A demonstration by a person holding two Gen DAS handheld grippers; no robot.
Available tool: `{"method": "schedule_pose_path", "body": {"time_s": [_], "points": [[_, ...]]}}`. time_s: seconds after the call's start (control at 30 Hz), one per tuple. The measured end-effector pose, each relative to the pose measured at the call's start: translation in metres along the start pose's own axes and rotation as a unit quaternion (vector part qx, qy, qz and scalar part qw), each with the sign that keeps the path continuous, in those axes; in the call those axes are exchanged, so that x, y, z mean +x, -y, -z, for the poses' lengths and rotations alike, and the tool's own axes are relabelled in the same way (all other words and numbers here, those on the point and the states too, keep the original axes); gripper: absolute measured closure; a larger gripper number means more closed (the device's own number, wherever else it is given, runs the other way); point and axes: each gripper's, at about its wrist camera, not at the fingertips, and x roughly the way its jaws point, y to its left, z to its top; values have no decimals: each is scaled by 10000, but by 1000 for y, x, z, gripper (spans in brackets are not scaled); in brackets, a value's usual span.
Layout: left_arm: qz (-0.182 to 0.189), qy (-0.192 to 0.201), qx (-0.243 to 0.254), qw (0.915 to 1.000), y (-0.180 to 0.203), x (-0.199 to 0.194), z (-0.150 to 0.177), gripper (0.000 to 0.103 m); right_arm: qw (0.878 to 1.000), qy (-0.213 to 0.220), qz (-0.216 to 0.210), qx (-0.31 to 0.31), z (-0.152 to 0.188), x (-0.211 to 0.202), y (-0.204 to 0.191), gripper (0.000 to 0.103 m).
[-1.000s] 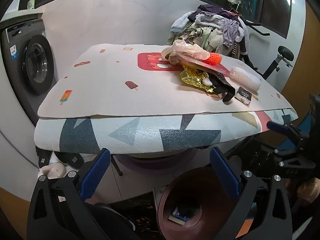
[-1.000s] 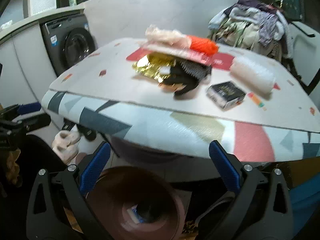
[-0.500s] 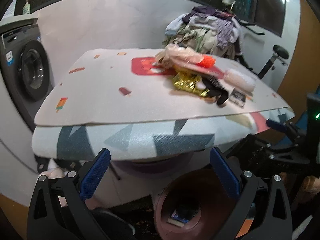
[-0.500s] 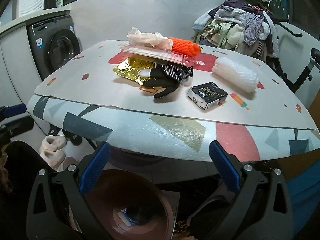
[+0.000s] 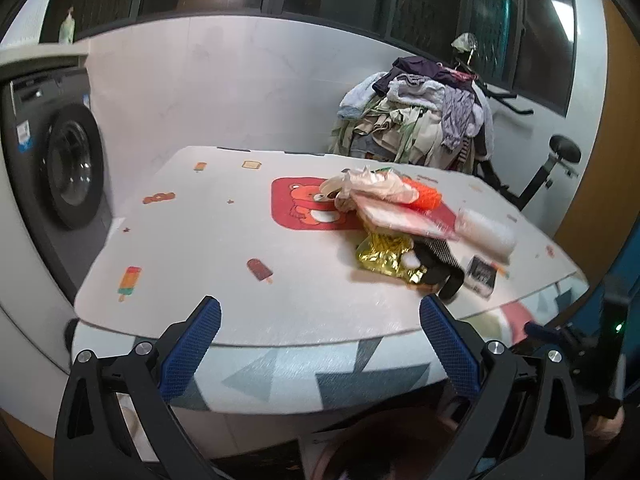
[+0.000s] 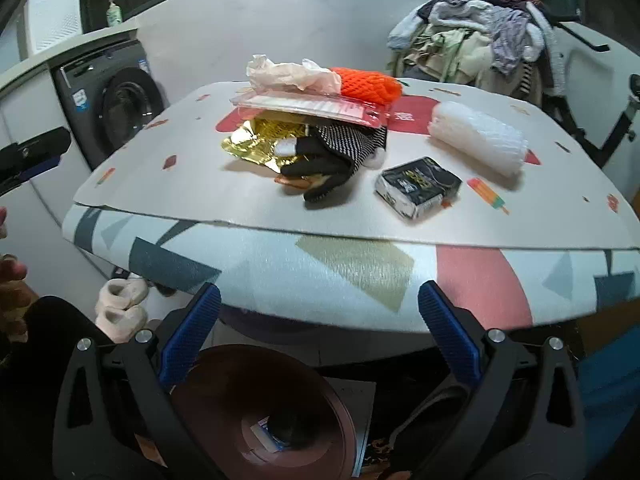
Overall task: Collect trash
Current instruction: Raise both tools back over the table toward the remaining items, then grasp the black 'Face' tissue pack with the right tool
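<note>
A heap of trash lies on the padded table (image 6: 248, 184): a crumpled pale bag (image 6: 288, 74), orange netting (image 6: 370, 84), a clear pink pack (image 6: 308, 106), gold foil (image 6: 258, 142), a black glove (image 6: 324, 166), a small black box (image 6: 418, 190) and a white foam roll (image 6: 478, 138). The left wrist view shows the same heap (image 5: 400, 216) at right. A brown bin (image 6: 264, 412) stands on the floor under the table edge. My left gripper (image 5: 320, 344) is open over the table's near edge. My right gripper (image 6: 318, 330) is open below the edge, above the bin. Both hold nothing.
A washing machine (image 6: 120, 108) stands at the left wall. A pile of clothes (image 6: 480, 36) sits on an exercise bike (image 5: 548, 168) behind the table. Slippers (image 6: 120, 304) lie on the floor at left. A person's hand (image 6: 8, 280) shows at the left border.
My left gripper has risen from below the table edge to above it, and the bin has almost left its view. My right gripper has risen slightly and closed in on the table.
</note>
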Motion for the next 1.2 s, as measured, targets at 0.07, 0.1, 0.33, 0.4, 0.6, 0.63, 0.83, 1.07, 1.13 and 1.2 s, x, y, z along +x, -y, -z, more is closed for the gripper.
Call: {"method": "schedule_pose_path", "body": {"time_s": [0.07,0.1,0.33,0.4,0.6,0.63,0.83,1.07,1.13,1.2], "points": [[87,-17,-94,9999,-3,3,-6,6,9995,-114,-283,-16,-10,4,9,6],[137,-62,-138,9998,-4,6,-10,6,9992,-195,-330,-61,-16,7,13,6],[425,-514,-454,9967,-12,29,-25,6,9970,-378,325,-591,-56,31,52,6],[510,-730,-560,9945,-15,39,-26,6,9960,-577,291,-621,-62,42,63,6],[467,-925,-412,9938,-9,59,-28,6,9926,-802,202,-893,-71,66,79,16],[453,-933,-384,9939,-7,62,-29,6,9923,-815,200,-915,-72,69,80,17],[492,-970,-271,9937,2,78,-37,6,9913,-871,-20,-983,-80,84,84,27],[729,-1169,-203,9903,13,94,-47,23,9921,-800,-197,-949,-80,78,86,38],[904,-1213,-371,9878,13,99,-49,29,9946,-652,-185,-780,-82,70,91,38],[1105,-1293,-674,9831,10,107,-51,33,9976,-469,-162,-487,-84,60,99,38]]}}
